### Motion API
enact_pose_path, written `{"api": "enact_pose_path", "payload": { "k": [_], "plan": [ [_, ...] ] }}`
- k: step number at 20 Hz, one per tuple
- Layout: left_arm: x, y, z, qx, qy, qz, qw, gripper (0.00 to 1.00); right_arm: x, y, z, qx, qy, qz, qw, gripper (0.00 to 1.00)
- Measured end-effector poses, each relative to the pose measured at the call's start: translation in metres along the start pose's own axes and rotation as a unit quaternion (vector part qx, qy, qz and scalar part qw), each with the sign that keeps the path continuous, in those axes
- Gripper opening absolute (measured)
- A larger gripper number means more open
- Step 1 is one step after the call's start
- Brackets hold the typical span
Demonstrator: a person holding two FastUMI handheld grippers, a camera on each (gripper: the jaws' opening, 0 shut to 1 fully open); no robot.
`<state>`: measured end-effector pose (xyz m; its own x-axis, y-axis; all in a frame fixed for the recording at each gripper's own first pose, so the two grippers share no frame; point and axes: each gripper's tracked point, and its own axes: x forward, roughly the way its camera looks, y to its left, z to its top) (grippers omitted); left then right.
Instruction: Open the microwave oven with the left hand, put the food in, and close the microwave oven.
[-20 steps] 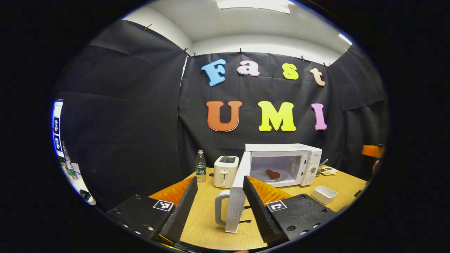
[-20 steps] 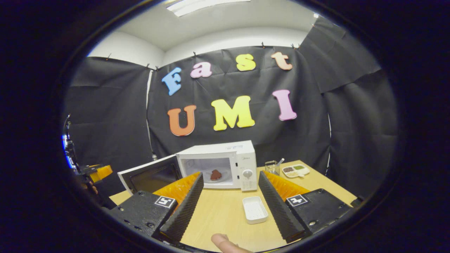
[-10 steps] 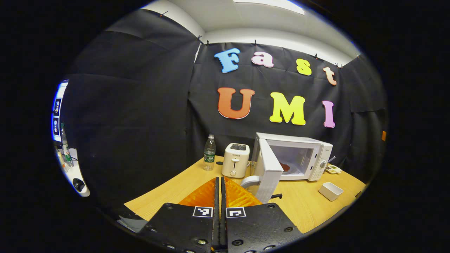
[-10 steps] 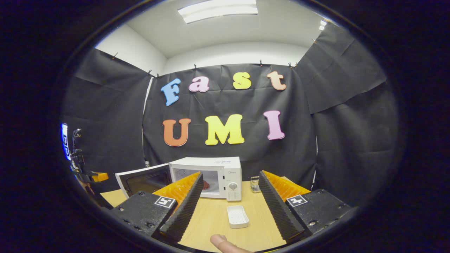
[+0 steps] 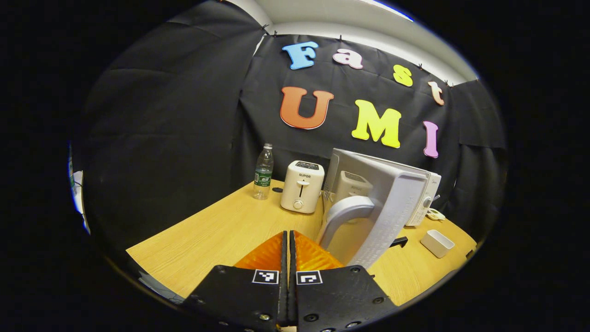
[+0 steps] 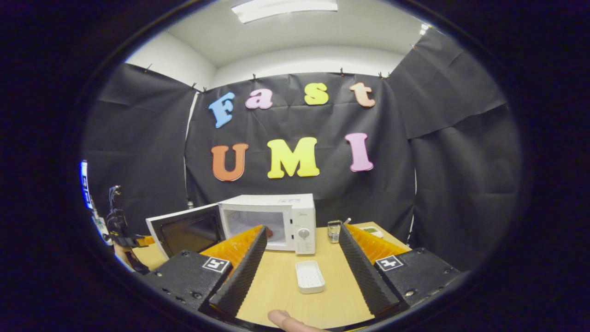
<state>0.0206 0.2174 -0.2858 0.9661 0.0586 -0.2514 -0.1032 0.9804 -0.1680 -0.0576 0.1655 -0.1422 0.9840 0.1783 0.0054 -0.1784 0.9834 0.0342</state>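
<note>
The white microwave point(image 6: 276, 220) stands at the back of the wooden table, its door point(image 6: 184, 228) swung open to the left. A reddish-brown piece of food point(image 6: 268, 232) lies inside, partly hidden behind a finger of my right gripper. My right gripper point(image 6: 303, 229) is open and holds nothing, well back from the oven. In the left gripper view the door's outer face point(image 5: 387, 207) and its curved handle point(image 5: 343, 212) are close ahead on the right. My left gripper point(image 5: 289, 242) is shut on nothing, just left of the handle, and whether it touches the door I cannot tell.
A white toaster point(image 5: 302, 192) and a water bottle point(image 5: 263, 171) stand left of the microwave. A small white dish point(image 6: 309, 276) sits on the table point(image 6: 286, 286) in front of the oven, a glass point(image 6: 333, 230) to its right. A fingertip point(image 6: 283, 319) shows at the bottom edge.
My left gripper went from open to shut and moved around to the outer side of the door, near its handle. My right gripper drew back from the oven, still open.
</note>
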Motion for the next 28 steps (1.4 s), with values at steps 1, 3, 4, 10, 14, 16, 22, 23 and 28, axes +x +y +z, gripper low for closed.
{"api": "enact_pose_path", "payload": {
  "k": [1,3,4,10,14,16,22,23,28],
  "plan": [
    [0.0,-0.003,0.0,0.003,-0.002,0.0,1.0,0.0,0.0,-0.002,0.001,-0.001,-0.002,-0.002,1.0,1.0],
    [-0.004,-0.014,0.003,0.01,-0.009,-0.012,1.0,0.0,-0.002,-0.007,0.003,-0.004,-0.003,-0.007,1.0,1.0],
    [-0.005,-0.019,0.002,0.014,-0.011,-0.017,1.0,0.12,-0.003,-0.009,0.005,-0.004,-0.007,-0.008,1.0,1.0],
    [-0.002,-0.065,-0.001,0.043,-0.014,-0.044,0.998,0.0,-0.006,-0.025,0.008,0.0,-0.011,-0.02,1.0,1.0],
    [0.003,-0.113,-0.007,0.053,-0.016,-0.077,0.995,0.0,-0.007,-0.038,0.01,0.013,-0.016,-0.029,0.999,0.89],
    [0.008,-0.14,-0.011,0.056,-0.013,-0.099,0.993,0.0,-0.009,-0.043,0.011,0.018,-0.016,-0.033,0.999,0.89],
    [0.033,-0.218,-0.011,0.064,-0.017,-0.163,0.984,0.0,-0.014,-0.059,0.016,0.023,-0.024,-0.042,0.999,0.89],
    [0.039,-0.231,-0.012,0.064,-0.016,-0.177,0.982,0.0,-0.015,-0.061,0.017,0.026,-0.025,-0.042,0.998,0.89],
    [0.073,-0.282,-0.012,0.061,-0.007,-0.217,0.974,0.0,-0.018,-0.077,0.021,0.037,-0.035,-0.05,0.997,0.89]
  ]
}}
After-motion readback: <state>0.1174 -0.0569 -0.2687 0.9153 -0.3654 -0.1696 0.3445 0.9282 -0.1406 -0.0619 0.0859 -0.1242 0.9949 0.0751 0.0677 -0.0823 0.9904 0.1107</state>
